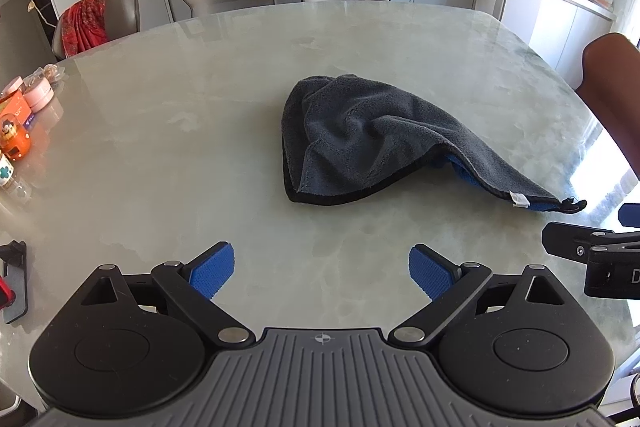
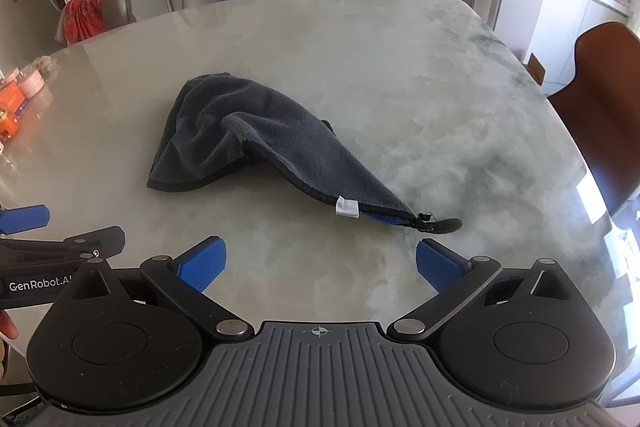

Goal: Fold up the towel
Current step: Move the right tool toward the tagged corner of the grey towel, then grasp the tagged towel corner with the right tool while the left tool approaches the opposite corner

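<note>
Both my left gripper and right gripper gape, holding nothing; the crumpled grey microfibre towel at 12 o'clock could bunch if I pinch 2 layers.

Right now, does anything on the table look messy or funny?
Yes, the towel. It lies crumpled in a lopsided heap on the table, one corner stretched out and its blue underside peeking out there. Both grippers are open, not touching it.
</note>
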Demonstrator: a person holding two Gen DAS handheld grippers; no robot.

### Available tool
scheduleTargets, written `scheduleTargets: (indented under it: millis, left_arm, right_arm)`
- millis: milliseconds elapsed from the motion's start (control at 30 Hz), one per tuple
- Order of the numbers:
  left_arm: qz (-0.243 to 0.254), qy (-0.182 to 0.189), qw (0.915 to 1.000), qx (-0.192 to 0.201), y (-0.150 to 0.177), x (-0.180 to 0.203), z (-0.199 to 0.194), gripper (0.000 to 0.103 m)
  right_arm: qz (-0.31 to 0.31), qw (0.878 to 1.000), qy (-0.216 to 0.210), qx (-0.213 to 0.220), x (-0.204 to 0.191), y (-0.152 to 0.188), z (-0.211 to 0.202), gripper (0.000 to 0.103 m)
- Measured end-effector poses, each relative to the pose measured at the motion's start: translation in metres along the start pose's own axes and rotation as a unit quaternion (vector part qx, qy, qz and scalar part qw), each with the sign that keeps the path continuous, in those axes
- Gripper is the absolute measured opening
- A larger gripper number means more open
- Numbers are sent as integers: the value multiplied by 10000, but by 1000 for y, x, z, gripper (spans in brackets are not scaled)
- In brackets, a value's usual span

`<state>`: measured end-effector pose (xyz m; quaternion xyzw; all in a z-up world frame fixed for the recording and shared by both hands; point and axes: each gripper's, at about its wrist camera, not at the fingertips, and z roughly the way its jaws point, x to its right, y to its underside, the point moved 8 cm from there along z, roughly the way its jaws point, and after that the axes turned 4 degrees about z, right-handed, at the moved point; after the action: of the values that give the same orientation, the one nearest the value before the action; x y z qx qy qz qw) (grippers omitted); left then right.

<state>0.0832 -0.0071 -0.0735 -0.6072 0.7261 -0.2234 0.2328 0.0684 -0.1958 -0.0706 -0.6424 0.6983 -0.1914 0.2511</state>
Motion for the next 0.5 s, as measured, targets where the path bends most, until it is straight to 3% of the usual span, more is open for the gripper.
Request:
scheduleTargets:
  millis: [267,400,500]
  left_arm:
    - [-69,124,9999,46,-10,-10,13,97]
    - [475,53,9988,123,-16,-6,19,97]
    - [1093,94,9939,141,-19,1,28,97]
  right_arm:
    - [84,9999,-71,-16,7,-6,11,102]
    - [-205,9997,136,44,7,-12,19,102]
    - [-375,9993,19,73,7,-16,25,102]
